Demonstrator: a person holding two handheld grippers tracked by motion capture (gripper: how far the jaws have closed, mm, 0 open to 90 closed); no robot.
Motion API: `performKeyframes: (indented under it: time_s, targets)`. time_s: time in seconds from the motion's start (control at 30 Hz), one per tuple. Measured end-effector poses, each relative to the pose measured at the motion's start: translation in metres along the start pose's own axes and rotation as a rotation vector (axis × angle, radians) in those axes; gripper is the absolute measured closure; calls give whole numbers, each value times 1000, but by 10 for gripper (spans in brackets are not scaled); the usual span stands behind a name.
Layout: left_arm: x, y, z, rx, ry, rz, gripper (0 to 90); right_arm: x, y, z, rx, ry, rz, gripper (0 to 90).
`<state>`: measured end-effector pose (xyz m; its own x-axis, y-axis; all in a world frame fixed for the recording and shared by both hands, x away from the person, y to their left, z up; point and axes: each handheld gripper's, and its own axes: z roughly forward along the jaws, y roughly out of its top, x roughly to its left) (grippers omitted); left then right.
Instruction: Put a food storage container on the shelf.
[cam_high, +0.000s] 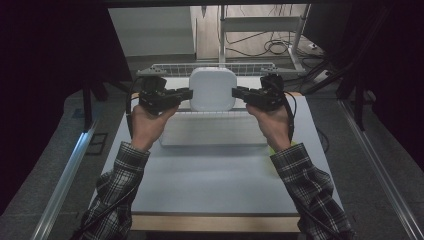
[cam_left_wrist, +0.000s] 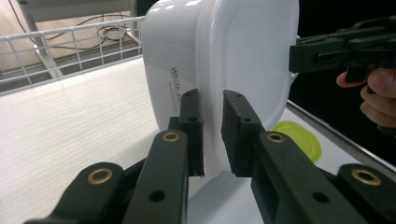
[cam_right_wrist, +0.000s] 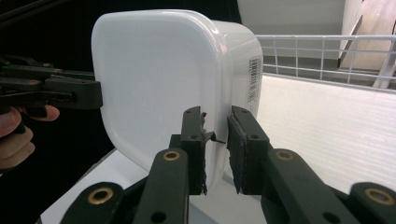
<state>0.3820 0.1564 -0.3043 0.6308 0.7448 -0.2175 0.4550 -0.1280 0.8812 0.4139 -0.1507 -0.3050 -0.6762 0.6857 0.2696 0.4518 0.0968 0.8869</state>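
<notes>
The white lidded container (cam_high: 212, 88) sits in the upper centre of the high view, lifted clear of the white tray (cam_high: 212, 135) below it. The left gripper (cam_high: 187, 93) and the right gripper (cam_high: 236, 93) each clamp the lid's thin rim, on opposite sides, jaws narrowed onto it.

Risks, as judged:
- Both grips bear on the lid flange alone. If the lid unseats, the tub could drop onto the tray.
- Uneven hand travel could twist the rim from one pair of jaws.
- The wire rack (cam_high: 175, 68) stands just behind; forward drift could cause a strike.
</notes>
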Motion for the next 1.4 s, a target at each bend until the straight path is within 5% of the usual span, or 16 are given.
performKeyframes:
  time_s: [0.57,0.97,1.4]
  targets:
    - [12,-7,15,-37,12,-8,690,-7,7,15,15,-6,24,701]
    - [15,-6,25,-58,46,11,582,-2,11,29,44,-55,-43,604]
    - [23,-3,34,-69,73,0,494,-9,13,35,55,-40,-12,536]
